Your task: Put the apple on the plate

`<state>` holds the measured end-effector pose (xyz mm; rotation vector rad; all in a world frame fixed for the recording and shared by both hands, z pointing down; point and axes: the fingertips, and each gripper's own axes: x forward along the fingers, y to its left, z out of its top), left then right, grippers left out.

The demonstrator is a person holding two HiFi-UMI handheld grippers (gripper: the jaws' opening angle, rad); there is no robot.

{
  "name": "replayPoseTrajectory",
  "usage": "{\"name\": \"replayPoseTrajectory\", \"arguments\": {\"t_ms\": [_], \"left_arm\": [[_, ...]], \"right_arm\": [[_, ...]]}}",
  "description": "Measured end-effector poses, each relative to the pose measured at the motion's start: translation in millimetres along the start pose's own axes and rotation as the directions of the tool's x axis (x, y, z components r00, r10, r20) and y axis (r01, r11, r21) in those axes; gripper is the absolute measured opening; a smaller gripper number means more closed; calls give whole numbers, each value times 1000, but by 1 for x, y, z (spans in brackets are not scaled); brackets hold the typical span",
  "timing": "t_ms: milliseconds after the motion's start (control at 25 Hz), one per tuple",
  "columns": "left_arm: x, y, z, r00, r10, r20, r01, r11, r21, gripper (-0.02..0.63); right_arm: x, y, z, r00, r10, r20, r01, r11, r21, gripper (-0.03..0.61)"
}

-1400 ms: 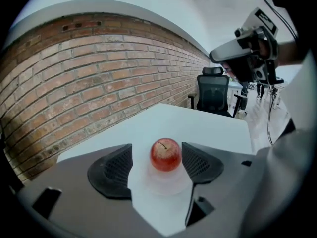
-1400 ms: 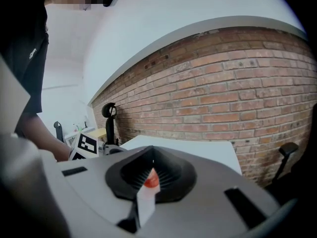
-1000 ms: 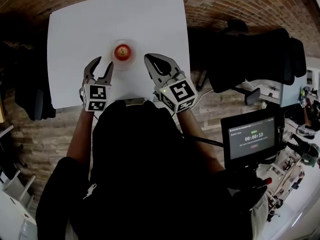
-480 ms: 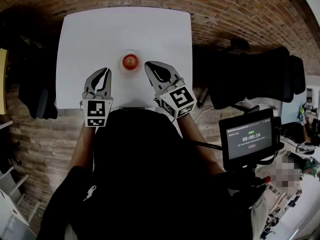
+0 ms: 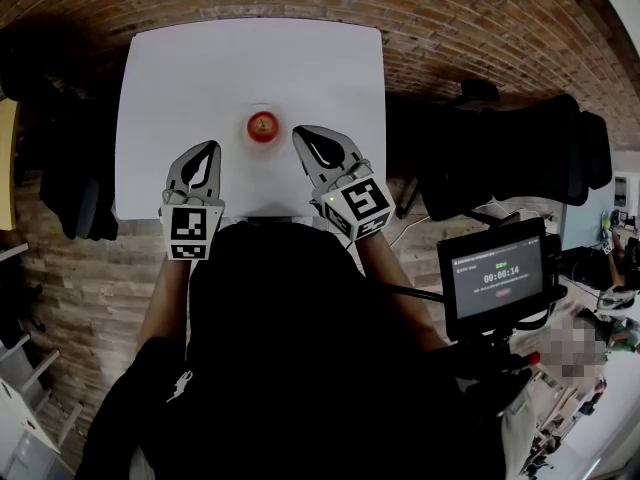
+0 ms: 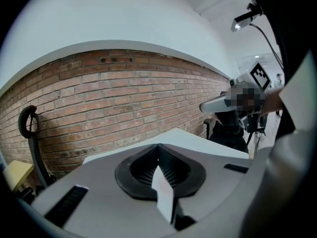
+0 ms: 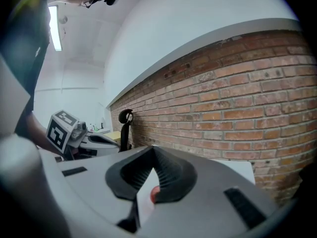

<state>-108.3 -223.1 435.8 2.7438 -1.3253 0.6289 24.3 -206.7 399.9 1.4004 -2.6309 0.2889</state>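
A red apple (image 5: pixel 262 124) sits on a small pale plate (image 5: pixel 246 134) in the middle of the white table (image 5: pixel 200 68). In the head view my left gripper (image 5: pixel 209 146) hangs over the table's near edge, left of the plate and apart from it, jaws shut on nothing. My right gripper (image 5: pixel 299 131) hovers just right of the plate, also shut and empty. In the left gripper view the left gripper (image 6: pixel 158 146) has its jaws meeting at the tip. In the right gripper view a sliver of the apple (image 7: pixel 154 195) shows through the closed jaws of the right gripper (image 7: pixel 152 148).
A black chair with dark clothing (image 5: pixel 520 138) stands right of the table. A monitor with a timer (image 5: pixel 500 273) is at the lower right. Another dark chair (image 5: pixel 75 203) sits at the left. A brick wall (image 6: pixel 124 93) runs behind the table.
The left gripper's jaws went from open to shut with nothing between them. Both grippers drew back a little from the plate. The apple stayed on the plate.
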Motion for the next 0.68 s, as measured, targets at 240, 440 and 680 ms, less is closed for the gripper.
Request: {"name": "replayPoseTrajectory", "arguments": {"t_ms": [240, 440, 680], "left_arm": [[8, -8, -4, 999, -41, -6, 41, 999, -13, 6], [16, -11, -7, 997, -75, -18, 75, 997, -4, 6], [26, -6, -6, 996, -90, -20, 90, 996, 0, 6]], "right_arm": [[-5, -7, -4, 1000, -30, -7, 30, 1000, 6, 3], [-6, -10, -5, 999, -40, -11, 40, 999, 8, 3], [-5, -15, -7, 998, -54, -24, 54, 999, 8, 3]]}}
